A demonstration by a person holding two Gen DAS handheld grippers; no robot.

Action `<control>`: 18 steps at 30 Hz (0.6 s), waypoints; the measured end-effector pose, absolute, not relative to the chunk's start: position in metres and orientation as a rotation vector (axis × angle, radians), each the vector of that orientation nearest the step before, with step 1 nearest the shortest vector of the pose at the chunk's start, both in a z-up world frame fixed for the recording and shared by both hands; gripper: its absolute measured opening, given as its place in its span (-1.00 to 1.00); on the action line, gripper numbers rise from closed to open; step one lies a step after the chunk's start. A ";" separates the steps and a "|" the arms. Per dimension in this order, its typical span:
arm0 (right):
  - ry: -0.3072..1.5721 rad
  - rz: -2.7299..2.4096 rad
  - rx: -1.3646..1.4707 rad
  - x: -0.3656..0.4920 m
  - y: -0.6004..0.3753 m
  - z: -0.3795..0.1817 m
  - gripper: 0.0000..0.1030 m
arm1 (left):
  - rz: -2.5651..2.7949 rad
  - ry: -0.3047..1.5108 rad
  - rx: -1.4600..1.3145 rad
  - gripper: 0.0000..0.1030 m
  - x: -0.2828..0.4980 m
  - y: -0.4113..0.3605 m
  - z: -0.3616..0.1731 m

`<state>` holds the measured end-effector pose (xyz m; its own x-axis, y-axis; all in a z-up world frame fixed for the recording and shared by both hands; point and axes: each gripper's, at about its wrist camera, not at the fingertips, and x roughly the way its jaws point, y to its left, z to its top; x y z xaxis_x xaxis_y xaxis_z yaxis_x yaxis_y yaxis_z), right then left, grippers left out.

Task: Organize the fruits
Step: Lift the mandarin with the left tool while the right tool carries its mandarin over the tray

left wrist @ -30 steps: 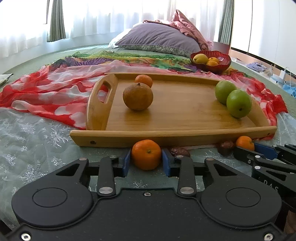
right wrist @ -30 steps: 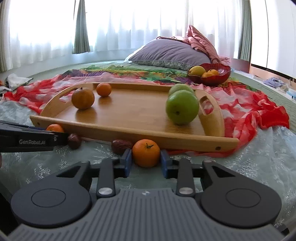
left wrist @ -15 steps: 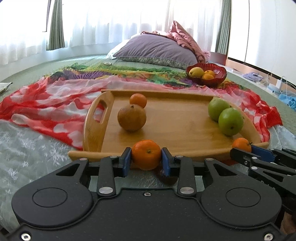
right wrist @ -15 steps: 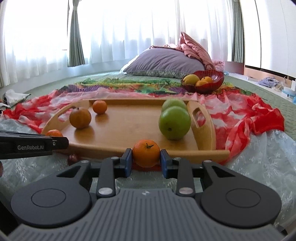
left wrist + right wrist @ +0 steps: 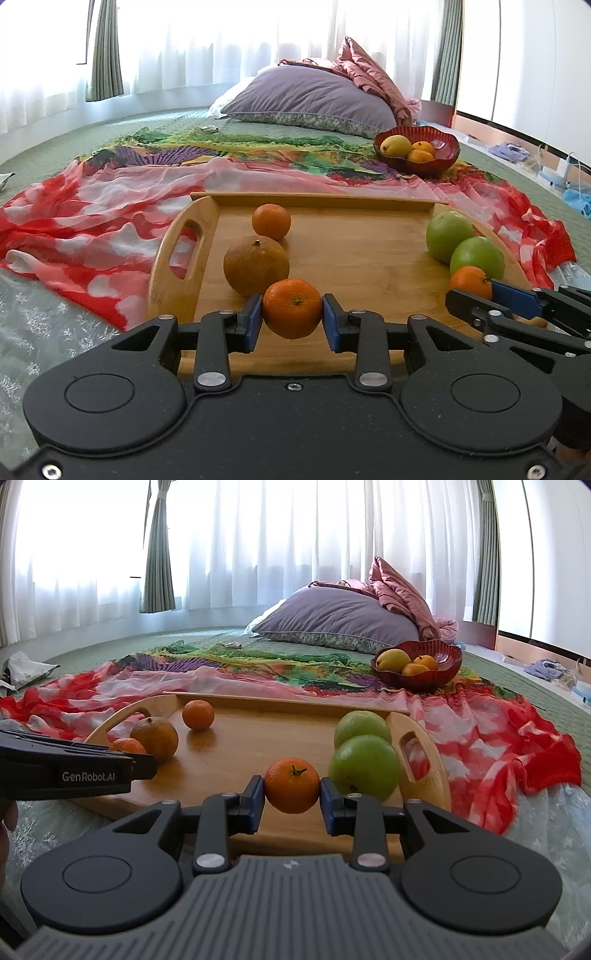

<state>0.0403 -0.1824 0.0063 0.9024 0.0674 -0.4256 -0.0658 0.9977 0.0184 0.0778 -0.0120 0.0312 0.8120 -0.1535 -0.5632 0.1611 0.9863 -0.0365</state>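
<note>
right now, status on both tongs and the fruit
Left tongs shut on a tangerine. Right tongs shut on another tangerine. Both over wooden tray; green apples close beside right.

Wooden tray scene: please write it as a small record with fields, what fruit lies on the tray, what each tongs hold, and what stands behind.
tray: rectangular wooden tray with cut-out handles, on a bed
fruit on tray: brownish round orange, small orange mandarin, two green apples
left tongs: shut on an orange mandarin, above the tray's near edge
right tongs: shut on another orange mandarin, beside the apples
behind: red scalloped bowl with yellow and orange fruit; purple pillow
</note>
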 end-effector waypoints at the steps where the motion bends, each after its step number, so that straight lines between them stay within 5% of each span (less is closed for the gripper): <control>1: 0.443 0.070 0.002 0.043 -0.182 0.006 -0.29 | -0.175 0.601 0.011 -0.37 0.080 -0.013 0.032; 18: 0.464 0.088 -0.021 0.102 -0.178 0.015 -0.28 | -0.250 0.645 0.024 -0.37 0.172 -0.032 0.053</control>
<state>0.1025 -0.1777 0.0147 0.8904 0.0799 -0.4481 -0.0894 0.9960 0.0000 0.1723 -0.0321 0.0532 0.7700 -0.2235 -0.5977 0.2382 0.9696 -0.0556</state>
